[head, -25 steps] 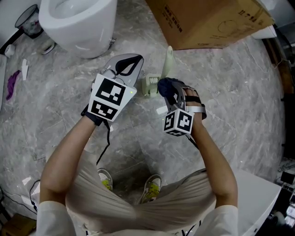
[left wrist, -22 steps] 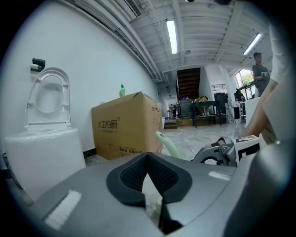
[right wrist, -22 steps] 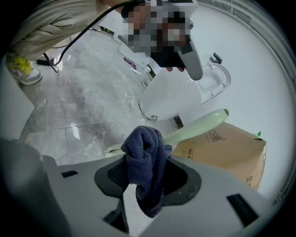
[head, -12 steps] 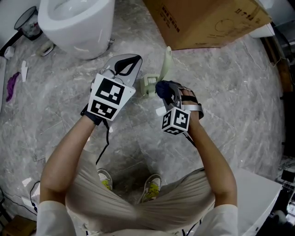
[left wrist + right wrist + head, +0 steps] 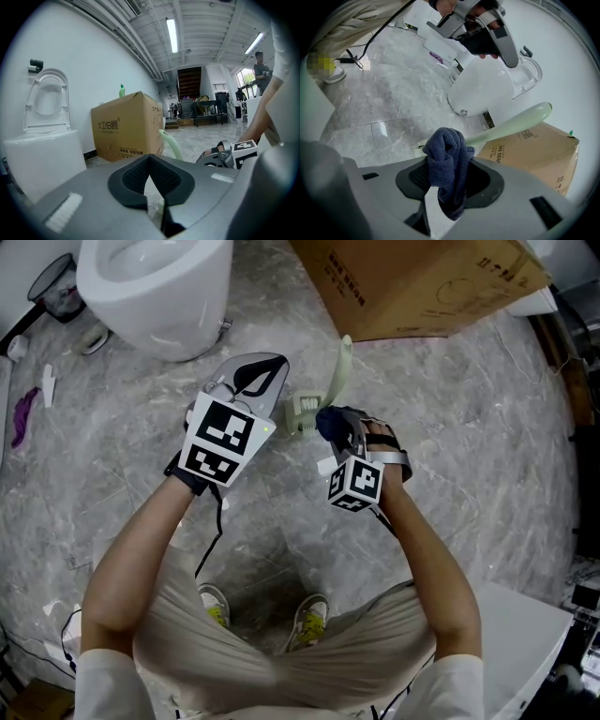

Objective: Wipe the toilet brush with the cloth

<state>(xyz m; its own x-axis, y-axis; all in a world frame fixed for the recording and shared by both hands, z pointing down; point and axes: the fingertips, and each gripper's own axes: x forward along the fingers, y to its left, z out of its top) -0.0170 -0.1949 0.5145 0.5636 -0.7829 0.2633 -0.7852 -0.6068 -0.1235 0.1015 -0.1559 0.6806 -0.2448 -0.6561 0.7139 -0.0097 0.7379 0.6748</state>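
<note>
1. We find the right gripper closed on a dark blue cloth. The cloth is bunched between its jaws and spills out above and below them.
2. The left gripper has its jaw tips together. A pale sliver shows through the slit below the tips, and we cannot tell whether it is gripped or only lies behind.
3. The toilet brush is pale green with a curved handle. It sits between the two grippers, with its head just beside the left gripper's body and its handle leaning away towards the cardboard box.
4. In the right gripper view the cloth overlaps the lower end of the handle, next to the head. Contact looks likely, but we cannot confirm it.
5. A white toilet stands on the grey marble floor, beyond the left gripper.
</note>
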